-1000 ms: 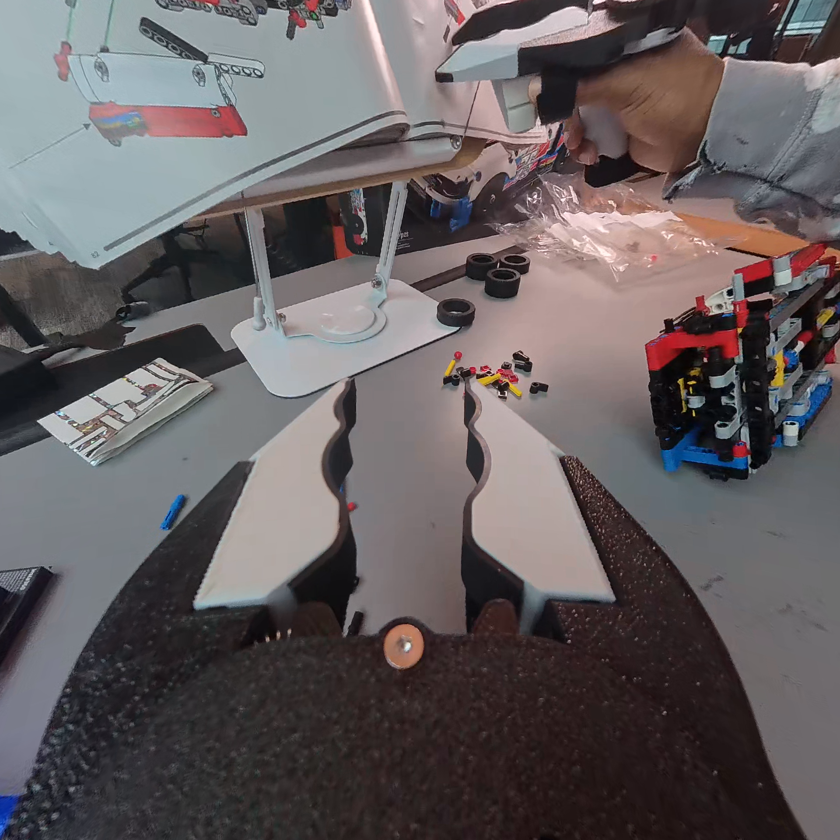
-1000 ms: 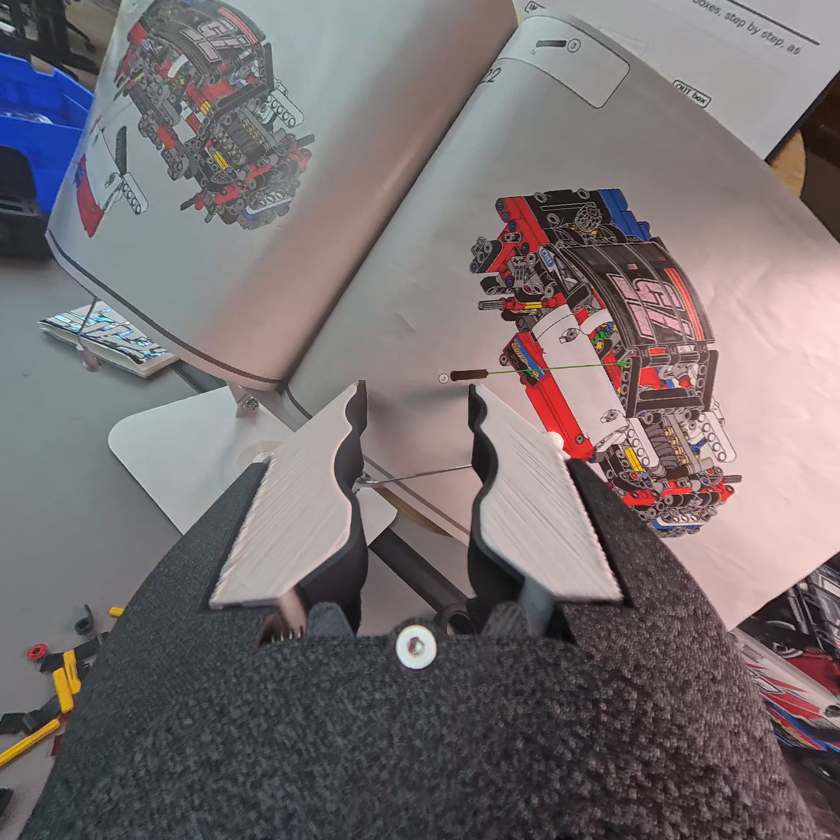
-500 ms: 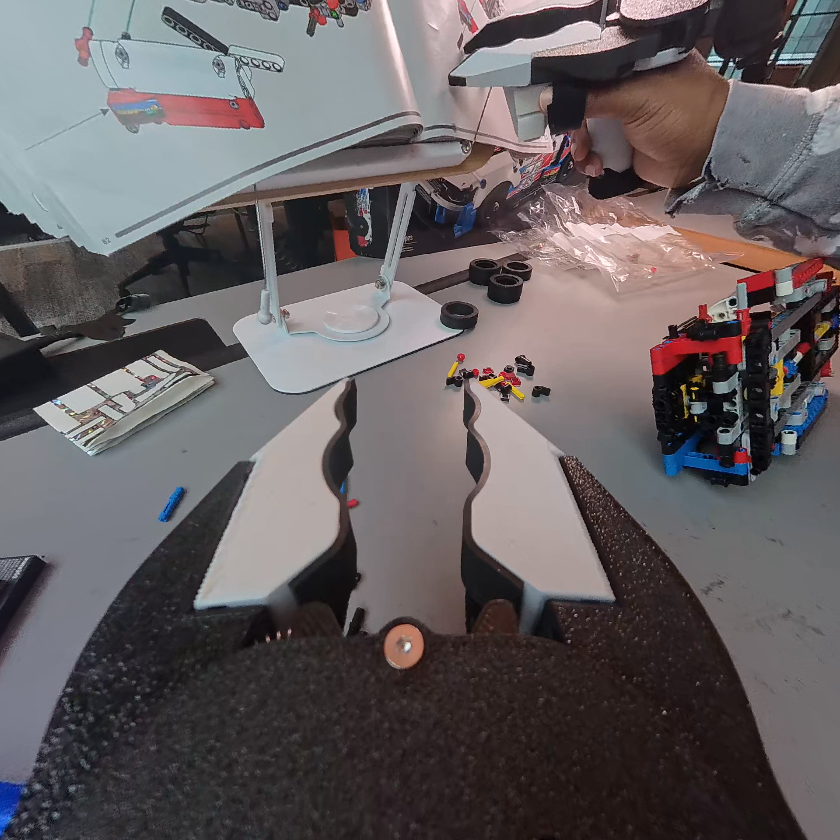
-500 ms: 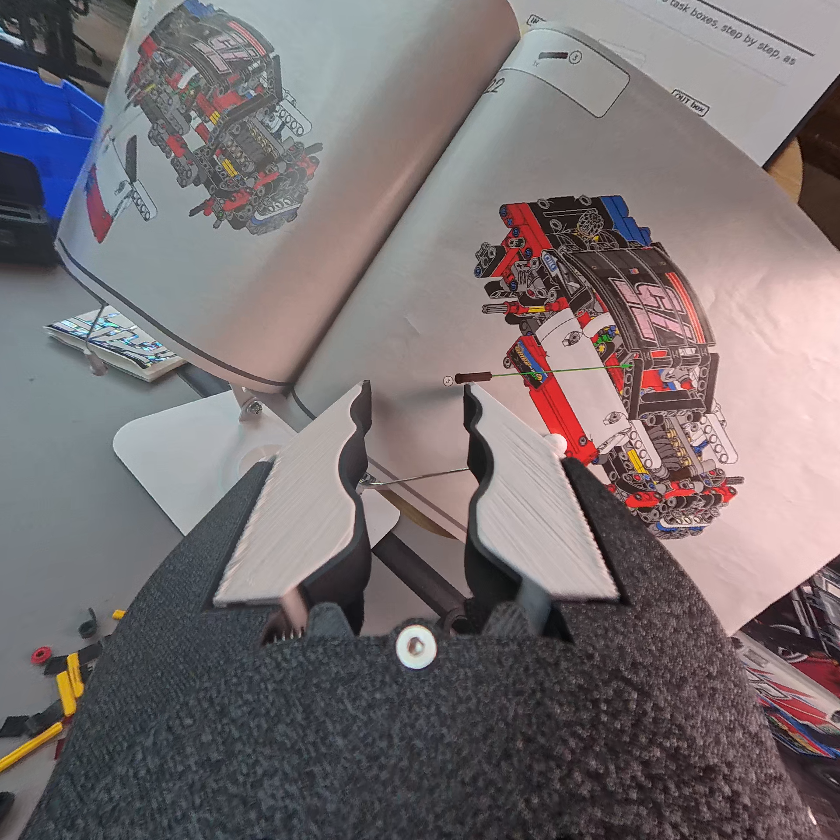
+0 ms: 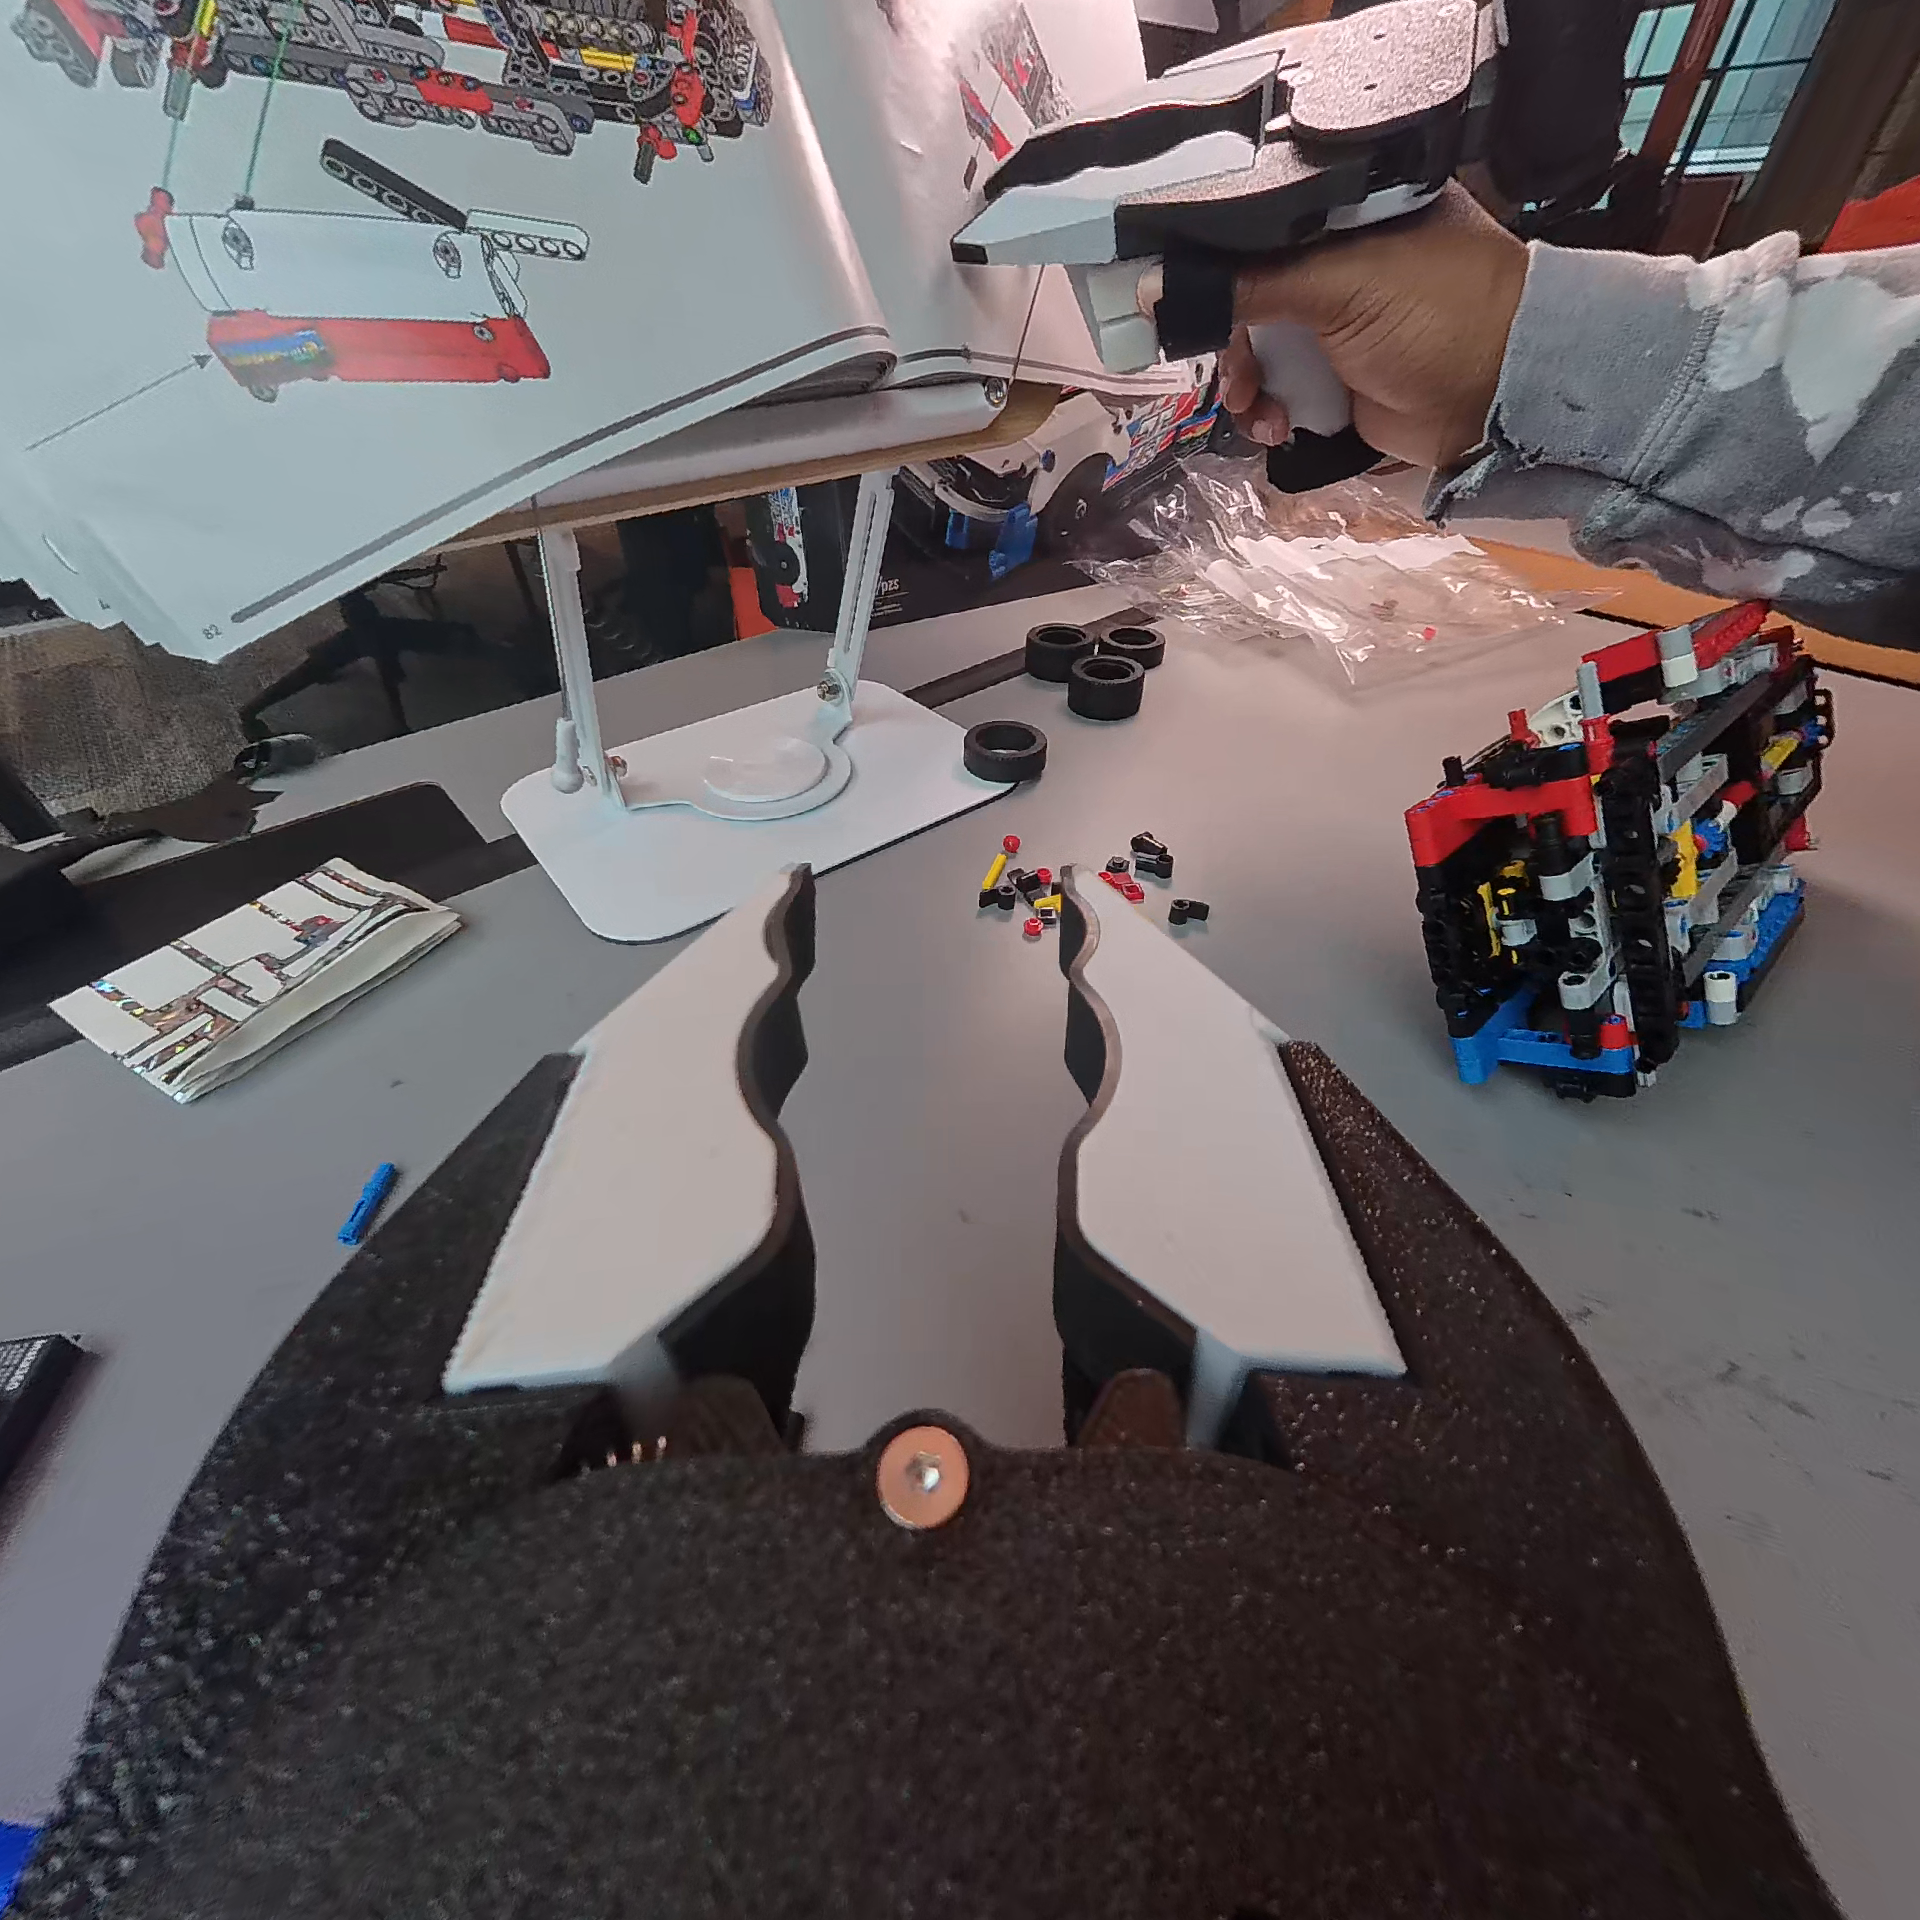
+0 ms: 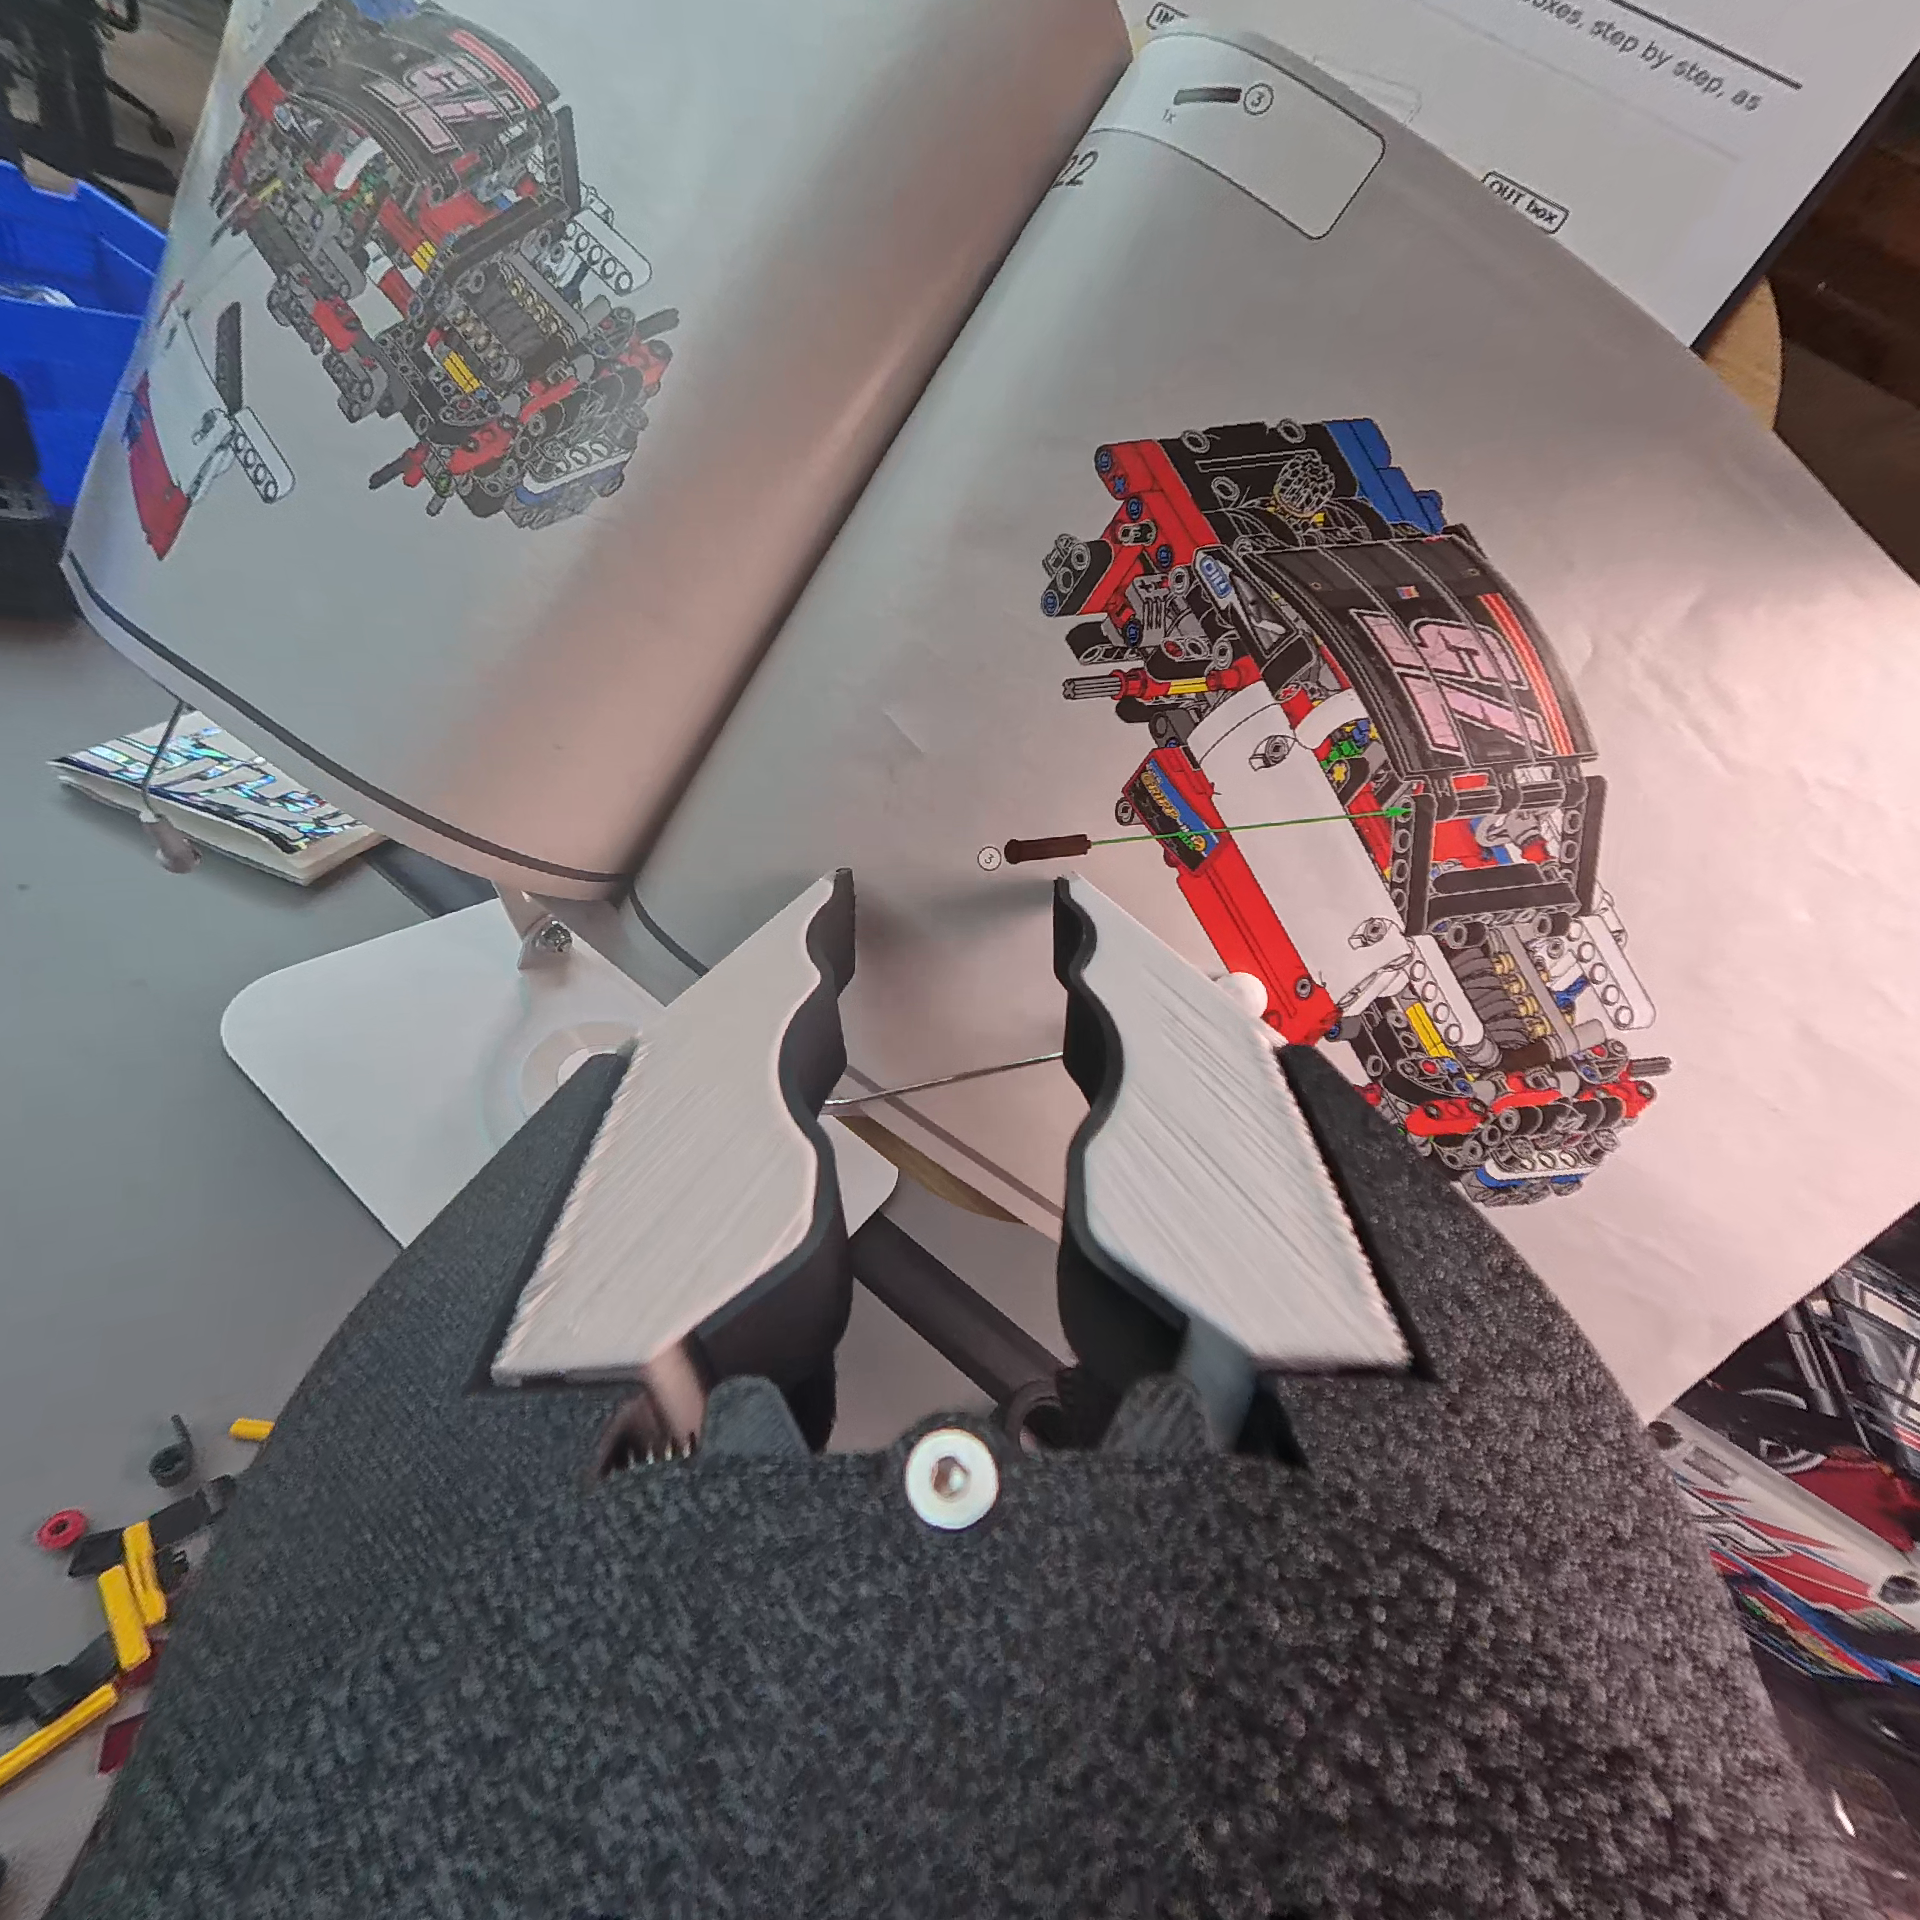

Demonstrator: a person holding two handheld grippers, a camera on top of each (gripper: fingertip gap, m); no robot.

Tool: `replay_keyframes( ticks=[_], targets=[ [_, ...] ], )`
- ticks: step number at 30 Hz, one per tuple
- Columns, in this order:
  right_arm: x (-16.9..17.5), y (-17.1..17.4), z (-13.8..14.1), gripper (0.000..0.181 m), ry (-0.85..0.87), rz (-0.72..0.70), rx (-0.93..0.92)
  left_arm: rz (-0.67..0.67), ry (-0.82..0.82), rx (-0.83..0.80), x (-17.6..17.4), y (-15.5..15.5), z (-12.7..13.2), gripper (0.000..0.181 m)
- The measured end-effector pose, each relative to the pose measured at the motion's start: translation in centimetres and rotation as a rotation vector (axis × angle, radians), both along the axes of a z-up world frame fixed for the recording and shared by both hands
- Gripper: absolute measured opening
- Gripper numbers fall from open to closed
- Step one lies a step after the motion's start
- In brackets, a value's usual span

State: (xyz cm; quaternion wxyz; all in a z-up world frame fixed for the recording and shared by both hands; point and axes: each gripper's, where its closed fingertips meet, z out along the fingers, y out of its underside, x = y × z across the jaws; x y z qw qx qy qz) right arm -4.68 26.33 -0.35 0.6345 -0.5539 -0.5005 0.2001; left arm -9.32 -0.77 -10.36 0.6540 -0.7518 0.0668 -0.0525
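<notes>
My left gripper (image 5: pixel 935 883) is open and empty, low over the grey table (image 5: pixel 1558 1299). Just beyond its tips lies a small pile of loose black, yellow and red pieces (image 5: pixel 1138 868). A partly built red, black and blue brick model (image 5: pixel 1621 883) stands to its right. An open instruction booklet (image 5: pixel 416 312) rests on a white stand (image 5: pixel 675 852). My right gripper (image 6: pixel 951 888) is open, its tips close to the lower part of the booklet's right page (image 6: pixel 1039 623). The stand's thin wire page holder (image 6: pixel 935 1081) runs across between its fingers. The right gripper also shows in the left wrist view (image 5: pixel 997 223), held by a hand.
Several black tyres (image 5: pixel 1096 665) and a clear plastic bag (image 5: pixel 1320 582) lie behind the pile. A folded printed sheet (image 5: pixel 260 977) and a blue pin (image 5: pixel 366 1203) lie at the left. A blue bin (image 6: pixel 62 312) stands far left, a printed box (image 6: pixel 1818 1507) at the right. My hands' fingertips stand some 30 cm from each other.
My right gripper has crept a little closer to the page and its fingers have narrowed slightly. My left gripper has tilted up a little, so more of the booklet shows.
</notes>
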Motion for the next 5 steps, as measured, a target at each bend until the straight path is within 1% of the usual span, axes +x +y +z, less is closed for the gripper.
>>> replay_keyframes(
  ticks=[1,5],
  targets=[
    [0.0,0.02,0.05,0.038,0.002,-0.001,-0.002,-0.001,-0.002,0.0,0.04,0.0,0.02,0.046],
    [-0.07,0.08,0.05,0.038,0.013,-0.011,-0.01,-0.01,-0.005,0.007,0.22,-0.14,0.28,0.046]
  ],
)
